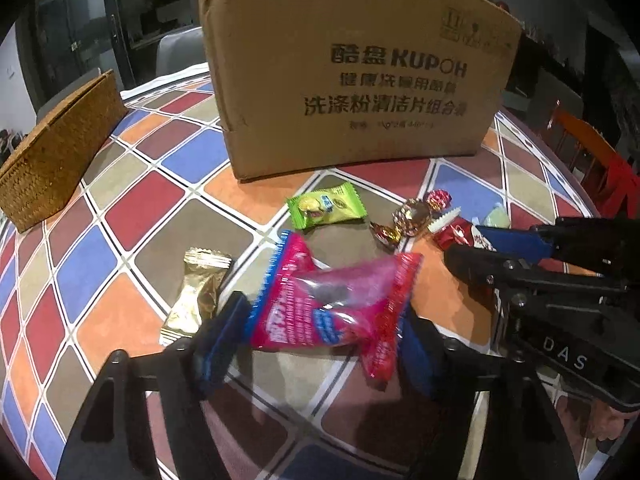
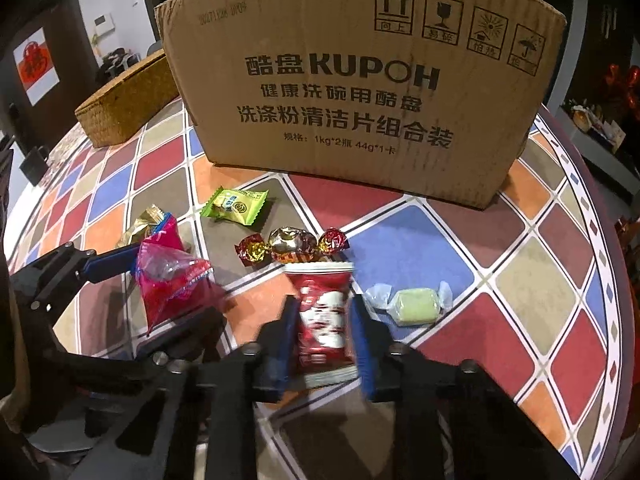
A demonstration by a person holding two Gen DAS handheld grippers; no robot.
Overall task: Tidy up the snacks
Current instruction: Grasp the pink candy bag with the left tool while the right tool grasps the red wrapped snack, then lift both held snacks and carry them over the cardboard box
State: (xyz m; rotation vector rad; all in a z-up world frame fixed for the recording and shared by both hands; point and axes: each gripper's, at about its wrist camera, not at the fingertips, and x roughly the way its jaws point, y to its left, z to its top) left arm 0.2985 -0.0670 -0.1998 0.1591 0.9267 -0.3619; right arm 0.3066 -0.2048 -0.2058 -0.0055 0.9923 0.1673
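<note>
A pink snack packet [image 1: 332, 308] stands crumpled between the blue pads of my left gripper [image 1: 320, 336], which presses on both of its sides. Seen from the right wrist, the same pink packet [image 2: 168, 280] is tilted up off the table in the left gripper [image 2: 168, 292]. My right gripper [image 2: 326, 344] is shut on a red snack packet [image 2: 322, 316] with white print; from the left wrist, the right gripper [image 1: 476, 248] comes in from the right. Loose on the table lie a green packet [image 1: 326, 210], a gold packet [image 1: 198, 292], a foil twist candy [image 2: 292, 244] and a pale green candy [image 2: 412, 300].
A large cardboard box [image 2: 360, 80] stands just behind the snacks. A woven basket [image 1: 56, 152] sits at the far left of the table with its checked cloth [image 1: 140, 208]. An orange chair [image 1: 588, 148] stands past the right edge.
</note>
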